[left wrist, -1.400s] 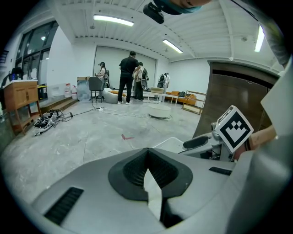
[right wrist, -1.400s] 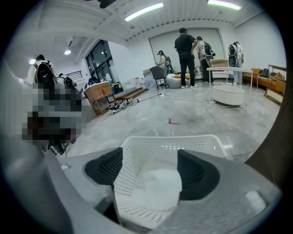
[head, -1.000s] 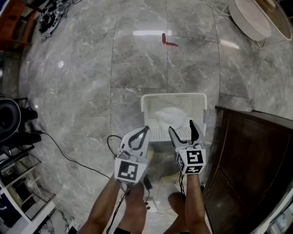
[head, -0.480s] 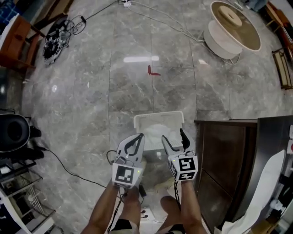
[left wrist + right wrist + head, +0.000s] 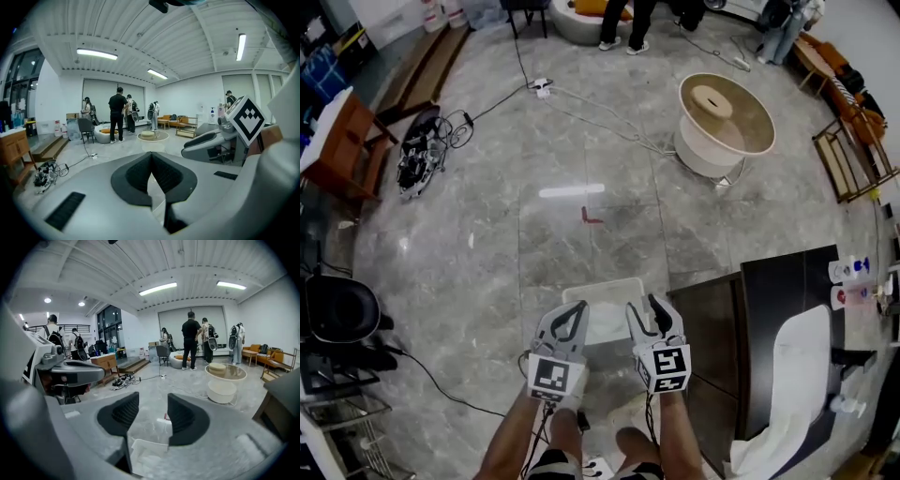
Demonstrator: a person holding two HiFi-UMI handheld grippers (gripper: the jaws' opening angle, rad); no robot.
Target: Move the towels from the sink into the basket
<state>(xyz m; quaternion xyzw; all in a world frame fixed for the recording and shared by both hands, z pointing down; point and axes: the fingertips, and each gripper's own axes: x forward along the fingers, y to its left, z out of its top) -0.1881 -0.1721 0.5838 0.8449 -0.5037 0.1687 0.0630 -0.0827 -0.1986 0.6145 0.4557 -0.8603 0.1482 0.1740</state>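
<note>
Floor (image 5: 487,244): grey marble is spreading out all round me, with a ceiling light glaring on it.
Dark counter (image 5: 773,291): it is sitting at my right side, and small bottles are standing at its far end.
Round table (image 5: 724,117): a pale, drum-shaped piece is standing well beyond the counter on open floor.
People (image 5: 619,19): several are standing at the far end of the room, well apart from me.
White cloth (image 5: 792,375): it is draping over the counter's near edge at my right; towel-like, but I cannot be sure from here.
Basket (image 5: 605,285): the white basket is sitting on the floor just beside the counter's left side, right beyond both my gripper tips. Something pale is lying inside it, too small to make out.
Left gripper (image 5: 578,307): I am holding it over the basket's left part. In the left gripper view the jaws are meeting tip to tip, with nothing caught between them.
Right gripper (image 5: 645,307): I am holding it beside the left one, over the basket's right part. Its jaws have just been closing, and they are standing partly apart with only floor and basket showing through the gap. It is gripping nothing.
Cable bundle (image 5: 417,155): a dark tangle is lying on the floor far to my left, near a wooden chair (image 5: 342,141).
Red mark (image 5: 592,217): a small red scrap is lying on the floor between the basket and the round table.
</note>
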